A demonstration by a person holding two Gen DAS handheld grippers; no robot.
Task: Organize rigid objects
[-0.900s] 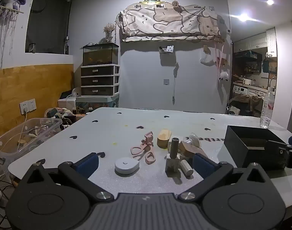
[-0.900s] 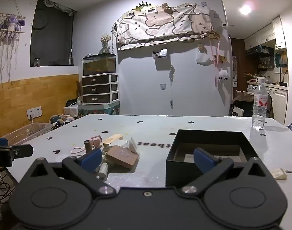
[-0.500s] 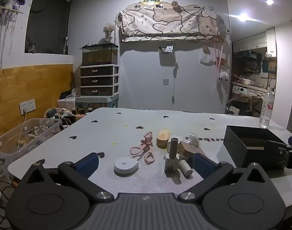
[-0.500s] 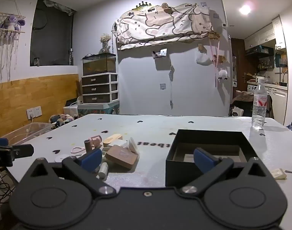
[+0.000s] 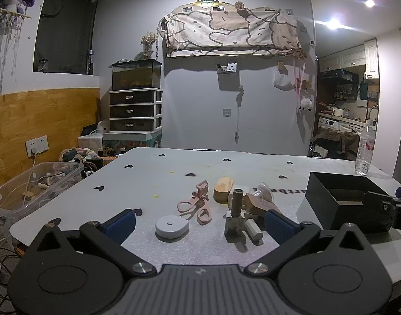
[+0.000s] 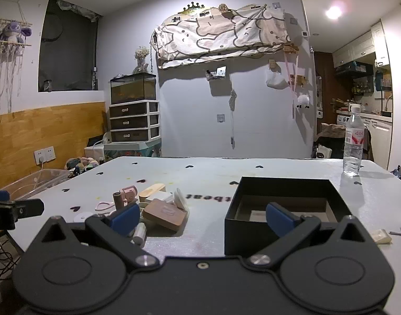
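Nearest, the left gripper [image 5: 199,220] hovers at the front edge of the worktop [image 5: 158,181], its blue-padded fingers [image 5: 120,221] spread as wide as they go with nothing between them. The right gripper [image 6: 201,216] hangs beside it, fingers [image 6: 279,216] just as wide and empty, one pad showing in front of the black box [image 6: 284,202].

Just past the left gripper lies a white teardrop-shaped case [image 5: 172,227]. To its right stands a dark brown cylinder [image 5: 237,202] upright on a small grey block [image 5: 235,226], with a white cylinder [image 5: 253,229] lying beside it. A little further in, pink loop-shaped pieces [image 5: 194,206] sprawl flat, and a tan wooden slab [image 6: 165,214] leans among the pile. Behind them sits a rounded wooden block [image 5: 222,189] and a white disc [image 6: 180,199] standing on edge.

The black box stands open-topped to the right of the pile, well apart from it; a pale card lies on its floor.

At the far right edge of the worktop stands a clear water bottle [image 6: 354,147]. Off the left edge sits a clear plastic bin [image 5: 29,186].
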